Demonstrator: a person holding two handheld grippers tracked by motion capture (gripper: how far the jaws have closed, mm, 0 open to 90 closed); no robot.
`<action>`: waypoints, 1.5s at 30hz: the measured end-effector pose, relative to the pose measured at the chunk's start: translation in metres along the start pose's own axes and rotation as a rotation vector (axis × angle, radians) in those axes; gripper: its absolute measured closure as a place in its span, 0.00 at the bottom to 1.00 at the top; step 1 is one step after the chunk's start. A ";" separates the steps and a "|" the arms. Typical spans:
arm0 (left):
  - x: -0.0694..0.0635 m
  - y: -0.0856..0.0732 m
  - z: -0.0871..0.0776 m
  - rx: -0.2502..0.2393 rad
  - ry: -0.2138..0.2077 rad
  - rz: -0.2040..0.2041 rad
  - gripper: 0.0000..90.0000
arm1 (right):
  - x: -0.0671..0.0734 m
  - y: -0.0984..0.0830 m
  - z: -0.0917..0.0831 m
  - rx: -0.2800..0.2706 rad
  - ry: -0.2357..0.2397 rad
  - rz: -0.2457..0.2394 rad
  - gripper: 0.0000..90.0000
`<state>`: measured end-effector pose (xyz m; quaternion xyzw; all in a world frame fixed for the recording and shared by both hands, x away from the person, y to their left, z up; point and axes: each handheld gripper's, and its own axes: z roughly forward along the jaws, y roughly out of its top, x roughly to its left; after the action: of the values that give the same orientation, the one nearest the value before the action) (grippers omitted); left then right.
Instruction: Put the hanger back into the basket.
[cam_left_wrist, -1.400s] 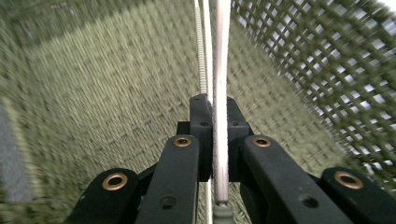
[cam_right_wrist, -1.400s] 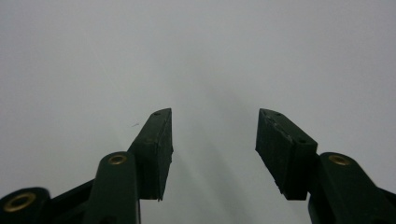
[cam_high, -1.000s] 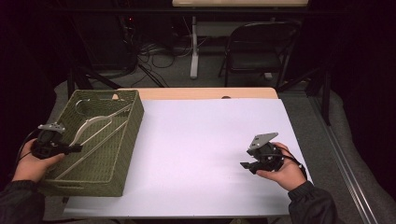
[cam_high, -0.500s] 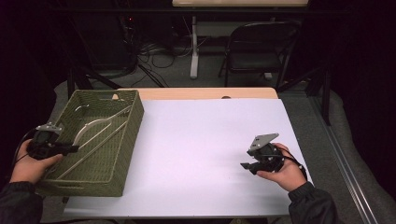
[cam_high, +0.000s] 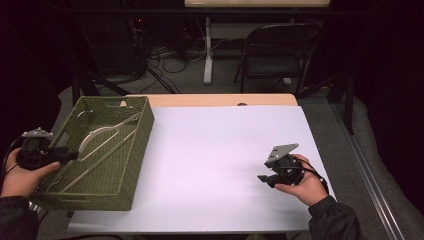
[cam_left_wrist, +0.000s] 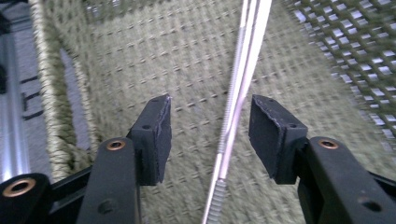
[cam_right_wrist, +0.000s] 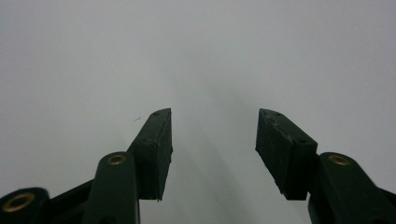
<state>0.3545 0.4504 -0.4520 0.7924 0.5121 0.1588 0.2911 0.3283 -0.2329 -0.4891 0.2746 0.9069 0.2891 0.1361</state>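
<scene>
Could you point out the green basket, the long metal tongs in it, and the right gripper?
green basket (cam_high: 142, 131): high view, right wall.
metal tongs (cam_left_wrist: 243, 79): left gripper view, shaft.
right gripper (cam_high: 263, 179): high view, between fingers.

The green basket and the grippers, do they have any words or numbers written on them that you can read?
None: no readable text anywhere.
The woven green basket carries no label or tag.
The long metal tongs in it bear ridges only, no brand mark.
The left gripper and the right gripper have plain black fingers with screws, no writing.
The white table is blank.
</scene>
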 end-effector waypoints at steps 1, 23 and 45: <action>-0.001 0.001 -0.003 0.000 -0.008 0.007 0.54 | 0.000 0.000 0.001 -0.005 0.004 -0.001 0.51; -0.077 0.011 -0.057 -0.129 -0.095 0.039 0.43 | 0.004 -0.002 -0.011 -0.033 -0.010 0.019 0.49; -0.221 0.007 -0.022 -0.222 -0.195 0.217 0.40 | 0.021 -0.035 -0.029 -0.092 -0.027 0.103 0.45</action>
<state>0.2539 0.2551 -0.4200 0.8176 0.3721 0.1674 0.4063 0.2846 -0.2575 -0.4892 0.3183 0.8753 0.3336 0.1456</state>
